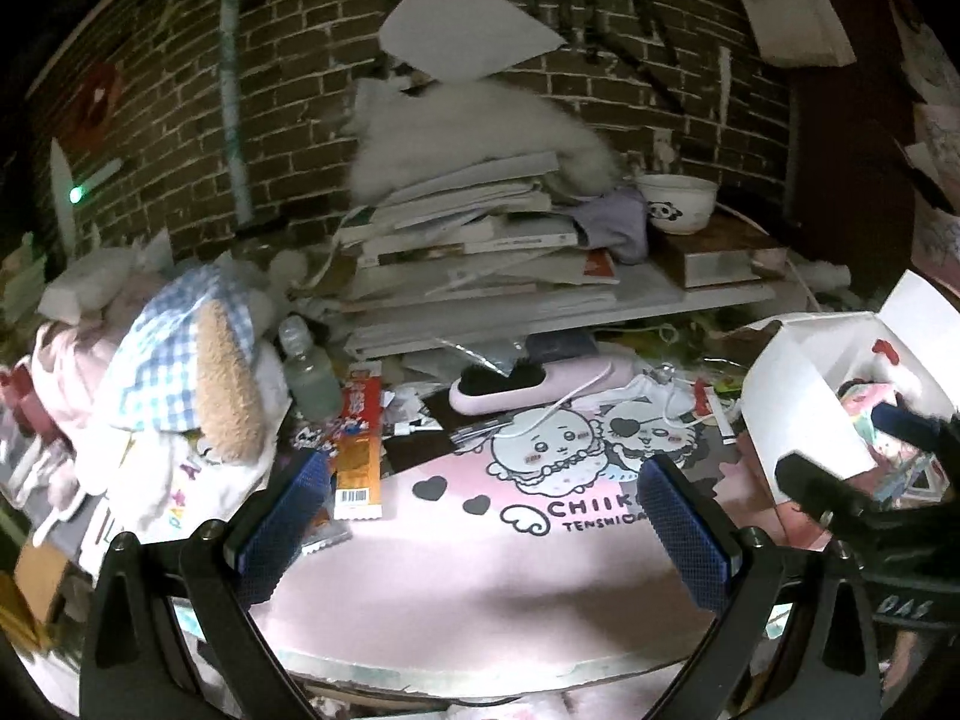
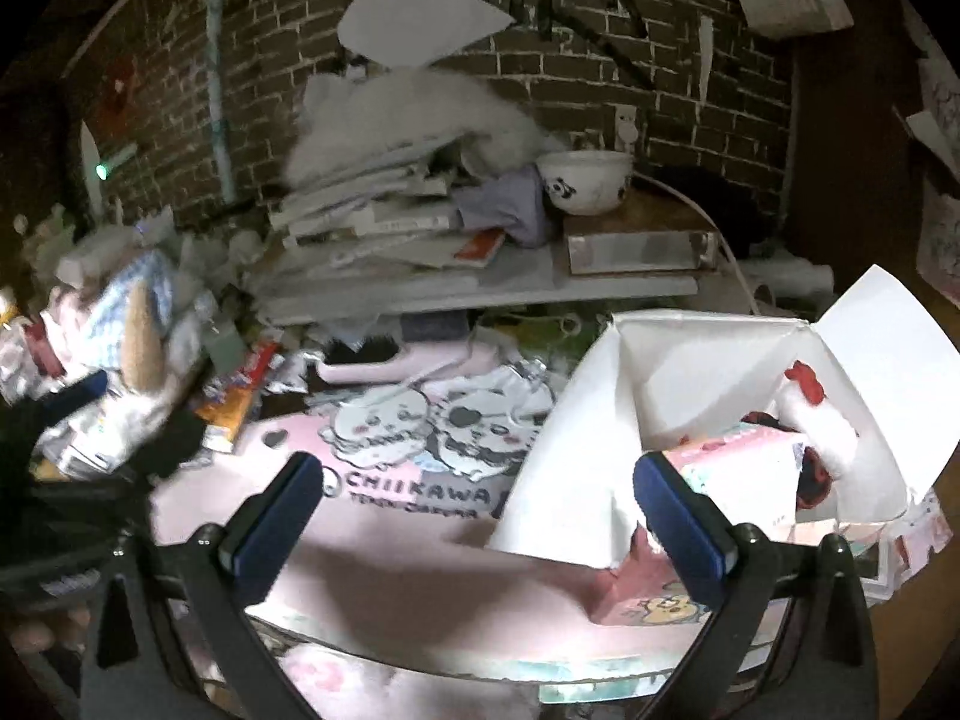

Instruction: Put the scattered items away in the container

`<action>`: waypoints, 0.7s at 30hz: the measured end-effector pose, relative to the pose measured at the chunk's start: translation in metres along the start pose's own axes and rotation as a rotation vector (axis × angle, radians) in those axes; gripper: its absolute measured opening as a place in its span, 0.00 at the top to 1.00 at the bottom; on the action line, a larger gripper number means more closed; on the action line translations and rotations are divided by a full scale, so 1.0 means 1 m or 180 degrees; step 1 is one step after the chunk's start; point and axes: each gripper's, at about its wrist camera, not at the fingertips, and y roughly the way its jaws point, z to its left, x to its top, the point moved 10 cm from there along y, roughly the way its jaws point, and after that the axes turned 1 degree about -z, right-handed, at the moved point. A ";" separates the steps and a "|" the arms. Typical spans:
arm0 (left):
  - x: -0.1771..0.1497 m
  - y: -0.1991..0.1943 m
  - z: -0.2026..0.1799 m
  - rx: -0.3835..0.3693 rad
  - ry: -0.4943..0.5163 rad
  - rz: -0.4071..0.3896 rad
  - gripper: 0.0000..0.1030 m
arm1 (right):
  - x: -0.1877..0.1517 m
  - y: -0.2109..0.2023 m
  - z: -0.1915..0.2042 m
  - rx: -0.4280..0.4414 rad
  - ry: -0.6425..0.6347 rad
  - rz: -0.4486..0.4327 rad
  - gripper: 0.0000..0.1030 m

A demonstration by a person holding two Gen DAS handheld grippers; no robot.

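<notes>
An open white cardboard box (image 2: 576,456) stands at the right of the pink cartoon mat (image 1: 456,540); it also shows in the left wrist view (image 1: 798,396). Inside it lie a pink packet (image 2: 738,468) and a white and red plush item (image 2: 810,414). My left gripper (image 1: 480,516) is open and empty above the mat. My right gripper (image 2: 480,516) is open and empty, its right finger at the box's front wall. An orange and red snack packet (image 1: 360,432) lies left of the mat. A pink brush (image 1: 540,384) lies at the mat's far edge.
A plush dog with a blue checked cap (image 1: 192,372) sits at the left beside a small bottle (image 1: 309,372). A tall stack of books and papers (image 1: 480,240) fills the back. A panda bowl (image 1: 678,201) stands on a book. White cables (image 1: 600,396) cross the mat.
</notes>
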 end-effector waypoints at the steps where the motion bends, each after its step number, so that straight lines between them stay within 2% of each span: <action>1: -0.001 0.001 0.002 -0.0007 -0.0027 0.0015 0.00 | -0.003 0.003 0.000 -0.0034 -0.0019 0.0020 0.00; 5: -0.003 0.002 0.002 0.0024 -0.0018 0.0052 0.00 | -0.016 0.013 0.001 -0.0071 -0.0052 0.0117 0.00; 7: -0.005 0.004 0.000 0.0008 -0.0005 0.0073 0.00 | -0.017 0.012 0.001 -0.0185 -0.0131 0.0071 0.00; 11: -0.007 0.006 -0.004 -0.0012 0.0013 0.0099 0.00 | -0.017 0.013 0.001 -0.0236 -0.0137 0.0058 0.00; 21: -0.007 0.004 -0.008 -0.0047 0.0023 0.0076 0.00 | -0.016 0.013 -0.001 -0.0212 -0.0089 0.0054 0.00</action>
